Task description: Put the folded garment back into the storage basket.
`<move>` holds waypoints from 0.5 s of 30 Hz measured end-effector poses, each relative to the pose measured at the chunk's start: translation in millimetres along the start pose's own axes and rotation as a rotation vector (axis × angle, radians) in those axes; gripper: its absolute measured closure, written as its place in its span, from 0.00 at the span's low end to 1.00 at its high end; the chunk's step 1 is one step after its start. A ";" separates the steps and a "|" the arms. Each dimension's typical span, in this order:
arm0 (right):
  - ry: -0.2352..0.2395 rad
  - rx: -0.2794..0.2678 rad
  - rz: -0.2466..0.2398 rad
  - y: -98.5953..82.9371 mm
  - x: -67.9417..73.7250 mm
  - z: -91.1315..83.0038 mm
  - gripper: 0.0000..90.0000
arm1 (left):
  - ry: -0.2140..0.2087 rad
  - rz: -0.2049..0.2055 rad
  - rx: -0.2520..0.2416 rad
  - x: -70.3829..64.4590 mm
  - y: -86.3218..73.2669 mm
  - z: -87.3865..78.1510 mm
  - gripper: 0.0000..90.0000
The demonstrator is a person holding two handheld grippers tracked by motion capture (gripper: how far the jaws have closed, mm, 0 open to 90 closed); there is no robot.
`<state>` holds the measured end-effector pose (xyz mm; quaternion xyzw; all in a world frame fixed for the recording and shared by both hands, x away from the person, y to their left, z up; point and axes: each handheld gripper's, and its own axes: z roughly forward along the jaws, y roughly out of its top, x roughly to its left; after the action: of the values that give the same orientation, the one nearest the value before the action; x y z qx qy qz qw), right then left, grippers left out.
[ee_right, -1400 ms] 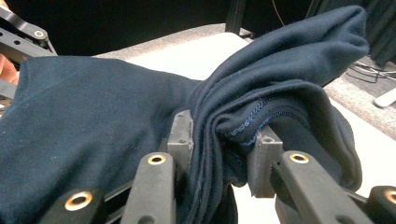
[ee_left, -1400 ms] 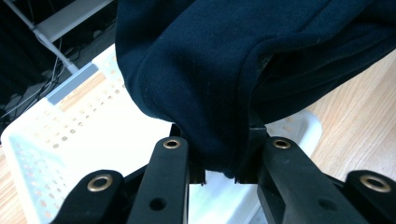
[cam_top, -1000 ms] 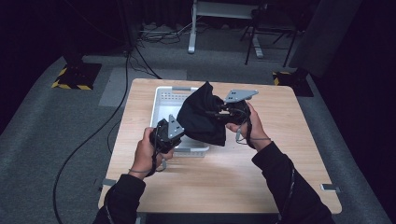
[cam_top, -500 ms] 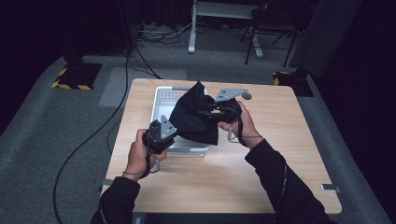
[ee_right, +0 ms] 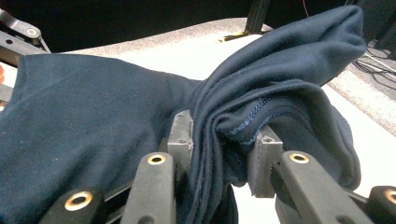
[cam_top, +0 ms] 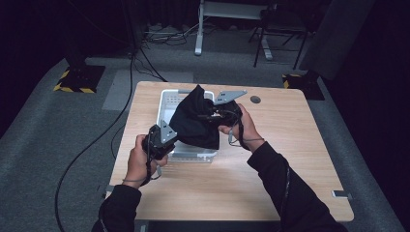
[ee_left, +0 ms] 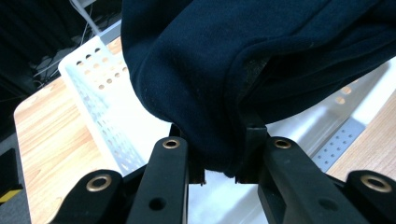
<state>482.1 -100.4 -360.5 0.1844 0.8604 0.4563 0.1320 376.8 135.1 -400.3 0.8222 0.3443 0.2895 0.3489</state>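
both grippers' fingers pinch dark cloth (cam_top: 196, 123) edges above white basket (cam_top: 167, 99).

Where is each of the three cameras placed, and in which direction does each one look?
High view: above the person's side, looking forward and down on the table; forearms, left gripper and right gripper show.
Left gripper view: on the left gripper, looking along its jaws at the dark cloth over the white basket.
Right gripper view: on the right gripper, facing bunched cloth.
All three share the cloth.
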 end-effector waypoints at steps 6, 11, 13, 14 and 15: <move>0.008 0.010 0.006 -1.1 0.8 8.1 0.76 | 0.000 -0.019 0.009 3.3 -5.1 1.5 0.86; 0.005 0.020 0.000 -0.9 1.7 14.7 0.76 | -0.001 -0.042 0.018 5.2 -10.3 5.0 0.86; 0.006 0.025 0.002 -1.5 1.7 17.5 0.76 | 0.002 -0.051 0.020 5.6 -11.8 6.5 0.86; 0.007 0.026 0.004 -1.9 1.4 18.8 0.76 | 0.003 -0.051 0.023 5.9 -12.3 7.4 0.86; 0.009 0.029 0.008 -2.4 1.2 19.8 0.76 | 0.004 -0.051 0.026 6.2 -12.8 8.2 0.86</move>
<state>488.4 -86.5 -373.5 0.1877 0.8668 0.4451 0.1237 381.7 143.4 -413.6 0.8171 0.3695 0.2774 0.3446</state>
